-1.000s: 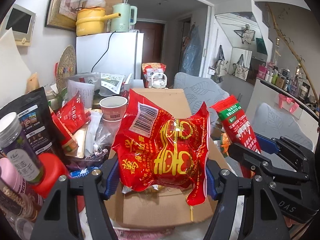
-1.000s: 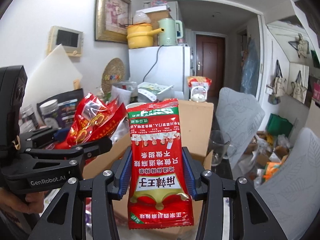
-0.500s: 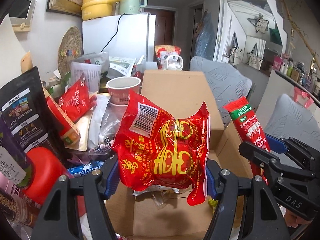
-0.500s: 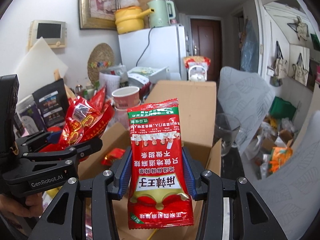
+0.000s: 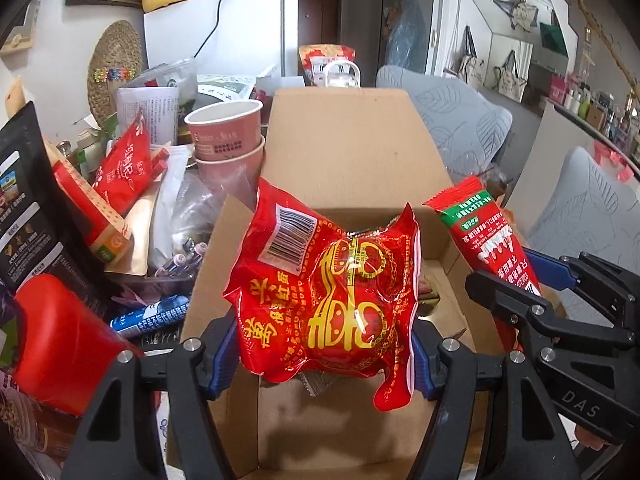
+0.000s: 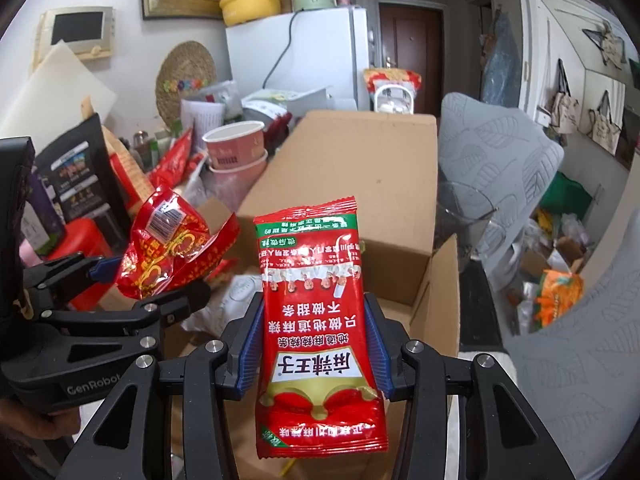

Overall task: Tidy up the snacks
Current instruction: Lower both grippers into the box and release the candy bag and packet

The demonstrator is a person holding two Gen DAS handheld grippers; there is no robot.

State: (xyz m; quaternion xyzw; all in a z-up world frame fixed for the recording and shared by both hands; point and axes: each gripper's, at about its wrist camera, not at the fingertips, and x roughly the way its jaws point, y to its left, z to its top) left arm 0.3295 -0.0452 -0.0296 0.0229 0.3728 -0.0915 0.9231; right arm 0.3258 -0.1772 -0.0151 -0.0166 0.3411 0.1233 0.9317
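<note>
Left wrist view: I am looking down into an open box filling the centre of the frame. Wrappers are lying on its floor, mostly hidden behind what I am holding, so I cannot tell what they are. My left gripper is clamping a puffy red bag with gold characters and a barcode, hanging over the box at lower centre. At right, the right gripper is pinching a flat red sachet; its lower end is cut off behind the black finger. Two stacked pink cups are standing at the box's upper left.

Right wrist view: my right gripper is gripping the sachet by its edges at lower centre, green band on top, print upside down. Inside the box a pale wrapper is showing, half covered. The bag is sitting at middle left in the left gripper.
</note>
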